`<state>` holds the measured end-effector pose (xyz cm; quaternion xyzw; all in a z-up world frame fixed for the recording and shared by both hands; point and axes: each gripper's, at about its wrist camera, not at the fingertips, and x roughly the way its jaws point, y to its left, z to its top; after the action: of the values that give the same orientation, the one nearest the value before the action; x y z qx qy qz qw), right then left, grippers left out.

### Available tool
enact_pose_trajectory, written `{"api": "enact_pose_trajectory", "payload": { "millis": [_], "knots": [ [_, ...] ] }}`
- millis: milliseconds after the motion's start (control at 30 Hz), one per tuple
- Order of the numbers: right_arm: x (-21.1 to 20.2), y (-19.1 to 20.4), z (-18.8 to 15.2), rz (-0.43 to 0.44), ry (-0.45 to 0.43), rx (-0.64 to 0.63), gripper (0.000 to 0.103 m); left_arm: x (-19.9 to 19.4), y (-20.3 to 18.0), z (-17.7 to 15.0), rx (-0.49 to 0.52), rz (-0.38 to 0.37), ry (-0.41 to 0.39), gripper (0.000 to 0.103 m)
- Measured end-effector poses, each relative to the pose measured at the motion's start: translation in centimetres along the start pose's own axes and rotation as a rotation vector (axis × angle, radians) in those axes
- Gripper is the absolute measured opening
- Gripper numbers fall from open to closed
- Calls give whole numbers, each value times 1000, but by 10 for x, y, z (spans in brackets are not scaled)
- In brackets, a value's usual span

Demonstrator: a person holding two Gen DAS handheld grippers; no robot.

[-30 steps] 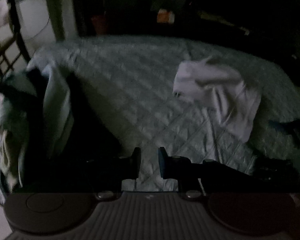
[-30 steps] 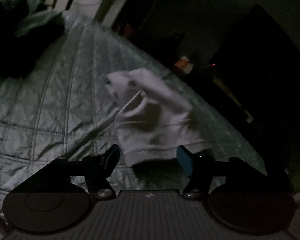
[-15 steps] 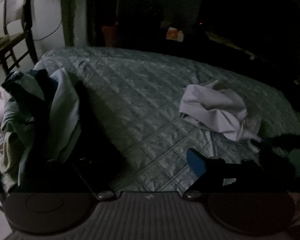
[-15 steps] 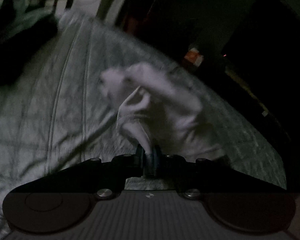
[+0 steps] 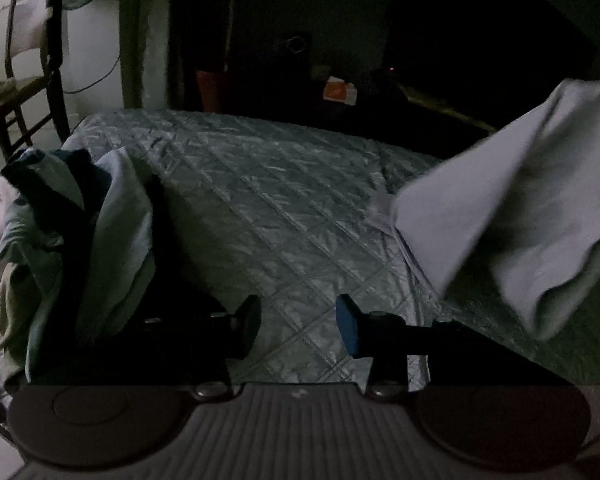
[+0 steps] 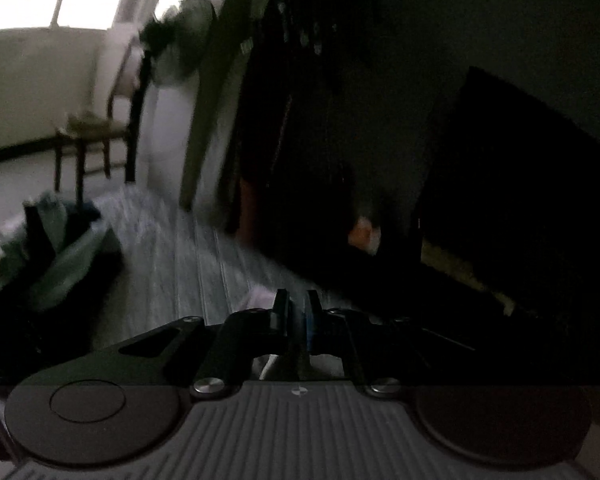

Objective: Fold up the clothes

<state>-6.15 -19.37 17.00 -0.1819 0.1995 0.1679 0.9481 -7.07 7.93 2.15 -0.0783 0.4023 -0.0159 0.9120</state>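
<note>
Two grippers in view, one per wrist camera. Left gripper [image 5: 298, 326]: jaws spread apart, nothing between them, hovering over the near part of the quilted bed cover [image 5: 268, 208]. Right gripper [image 6: 298, 320]: jaws pressed nearly together on a thin fold of pale fabric; a scrap of the same white garment [image 5: 512, 216] shows just behind and below the fingers in the right wrist view, which is badly motion-blurred. No brand, label or writing is legible anywhere; an orange-and-white object [image 5: 340, 90] beyond the far side of the bed is too dim to read. The far bed edge runs across the left wrist view; the middle of the cover between the clothes pile [image 5: 72, 220] on the left and the garment on the right is bare quilting. The pile sits at the left edge of the bed, mixed pale green, dark and light pieces, crumpled. The garment is lifted off the bed at the right of the left wrist view, hanging in long loose folds, pale lilac-white, blurred at its edges. A chair [image 6: 96, 128] and a fan [image 6: 180, 40] stand by the lit wall beyond the bed.
</note>
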Motion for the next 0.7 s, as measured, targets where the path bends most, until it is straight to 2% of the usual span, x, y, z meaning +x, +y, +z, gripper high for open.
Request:
{"api": "enact_pose_trajectory", "payload": {
  "millis": [100,133,167,233,333,400,500,600,667,700],
  "knots": [
    [-18,-3,20,4,-46,-5,9,0,0,-2,19,4,12,37],
    [-24,-4,27,6,-61,-5,7,-1,0,-3,25,-3,15,35],
    [-30,-5,33,7,-76,-6,0,-2,-3,-5,43,-9,16,33],
    [-40,-5,45,-2,-105,-14,0,-5,-10,-10,83,-22,17,30],
    [-44,-10,53,-12,-119,-10,0,-9,-21,-18,142,-30,21,30],
    [-36,-13,52,-56,-90,-33,0,-9,-24,-22,162,-23,27,30],
    [-17,-35,32,-48,45,106,10,-7,-20,-22,158,-12,37,30],
    [-12,-41,-13,-29,129,224,22,-5,-19,-24,173,1,50,30],
    [-11,-37,-53,3,186,324,39,-4,-19,-25,184,10,59,30],
    [-12,-30,-76,13,208,364,52,-3,-18,-25,189,14,64,30]
  ]
}}
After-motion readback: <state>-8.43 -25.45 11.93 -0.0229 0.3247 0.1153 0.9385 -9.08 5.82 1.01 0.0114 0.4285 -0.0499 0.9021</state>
